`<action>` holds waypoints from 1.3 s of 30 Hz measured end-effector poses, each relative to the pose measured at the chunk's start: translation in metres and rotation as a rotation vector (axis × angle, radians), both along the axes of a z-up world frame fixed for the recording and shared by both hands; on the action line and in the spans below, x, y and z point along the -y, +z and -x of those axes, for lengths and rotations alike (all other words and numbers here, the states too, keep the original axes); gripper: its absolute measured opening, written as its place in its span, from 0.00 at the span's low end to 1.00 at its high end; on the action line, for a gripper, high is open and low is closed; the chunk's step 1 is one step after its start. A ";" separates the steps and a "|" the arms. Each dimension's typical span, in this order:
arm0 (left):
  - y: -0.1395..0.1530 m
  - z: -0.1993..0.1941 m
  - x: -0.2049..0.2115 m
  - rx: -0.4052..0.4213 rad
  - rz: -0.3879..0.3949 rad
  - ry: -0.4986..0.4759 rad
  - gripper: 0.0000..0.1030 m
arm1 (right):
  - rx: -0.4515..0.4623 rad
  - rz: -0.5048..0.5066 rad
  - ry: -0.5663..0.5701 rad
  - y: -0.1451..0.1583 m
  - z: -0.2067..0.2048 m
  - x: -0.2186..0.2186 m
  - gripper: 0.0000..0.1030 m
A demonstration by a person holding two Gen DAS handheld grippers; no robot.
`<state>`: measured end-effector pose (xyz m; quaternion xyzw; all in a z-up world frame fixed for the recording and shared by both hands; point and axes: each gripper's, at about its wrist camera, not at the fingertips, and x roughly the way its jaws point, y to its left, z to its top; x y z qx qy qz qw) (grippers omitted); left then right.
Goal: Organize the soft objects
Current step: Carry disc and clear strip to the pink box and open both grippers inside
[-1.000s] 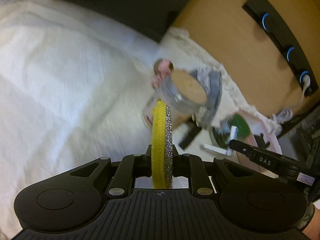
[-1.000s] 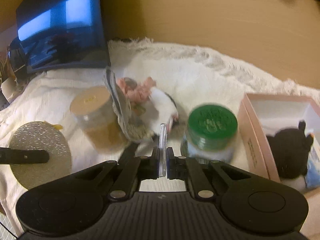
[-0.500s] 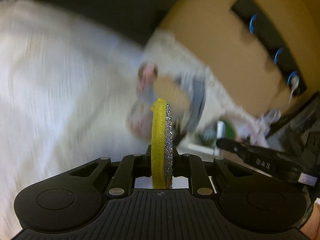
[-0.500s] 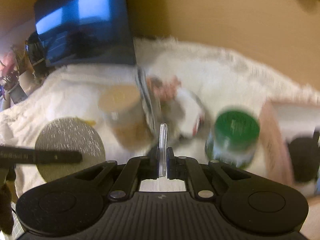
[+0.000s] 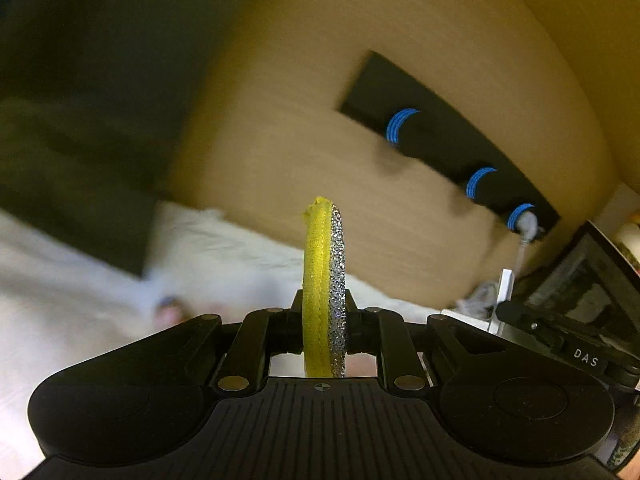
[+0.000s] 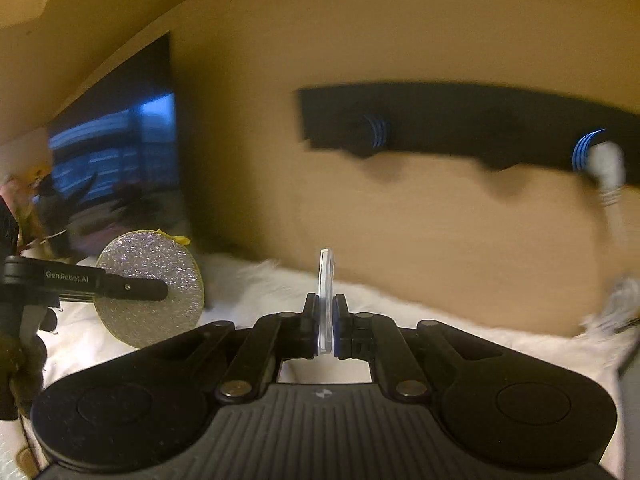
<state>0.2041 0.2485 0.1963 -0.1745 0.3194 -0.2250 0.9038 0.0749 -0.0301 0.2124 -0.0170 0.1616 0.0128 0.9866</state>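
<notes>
My left gripper (image 5: 323, 322) is shut on a round yellow pad with a silver glitter face (image 5: 325, 280), held edge-on and upright. The same glitter disc (image 6: 149, 288) shows flat-on in the right wrist view, clamped by the left gripper's finger (image 6: 120, 286) at left. My right gripper (image 6: 326, 326) is shut on a thin clear flat disc (image 6: 326, 300), also edge-on. Both are raised above the white fluffy cloth (image 6: 440, 316). A small pink soft thing (image 5: 170, 312) peeks over the left gripper's body.
A wooden wall (image 6: 400, 220) stands straight ahead with a black rack of blue-ringed pegs (image 6: 460, 120) and a white cable (image 6: 608, 176). A dark screen (image 6: 120, 144) stands at left. A dark monitor (image 5: 592, 280) is at the right.
Both grippers have tilted up and lifted. The jars, soft toys and pink box have dropped out of view; the wall and peg rack now fill both views. Both keep their hold.
</notes>
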 end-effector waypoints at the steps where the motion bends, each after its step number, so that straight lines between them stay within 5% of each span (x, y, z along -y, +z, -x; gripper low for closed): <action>1: 0.001 -0.005 0.011 -0.002 0.002 -0.024 0.18 | 0.011 0.004 -0.023 0.003 0.005 0.010 0.06; 14: -0.058 -0.028 0.163 -0.182 0.003 -0.324 0.18 | -0.011 -0.085 -0.210 -0.014 0.038 0.114 0.06; 30: -0.127 -0.051 0.225 -0.367 0.066 -0.351 0.17 | -0.132 -0.213 -0.230 -0.055 0.007 0.164 0.06; 32: -0.139 -0.056 0.231 -0.389 0.029 -0.348 0.18 | -0.145 -0.242 -0.228 -0.062 0.001 0.171 0.06; 33: -0.145 -0.057 0.235 -0.396 -0.009 -0.342 0.26 | -0.157 -0.254 -0.218 -0.066 -0.002 0.174 0.07; 35: -0.151 -0.054 0.240 -0.370 -0.066 -0.324 0.41 | -0.200 -0.279 -0.216 -0.076 -0.010 0.180 0.15; 39: -0.140 -0.041 0.245 -0.254 -0.160 -0.308 0.42 | -0.228 -0.234 -0.254 -0.091 -0.013 0.179 0.37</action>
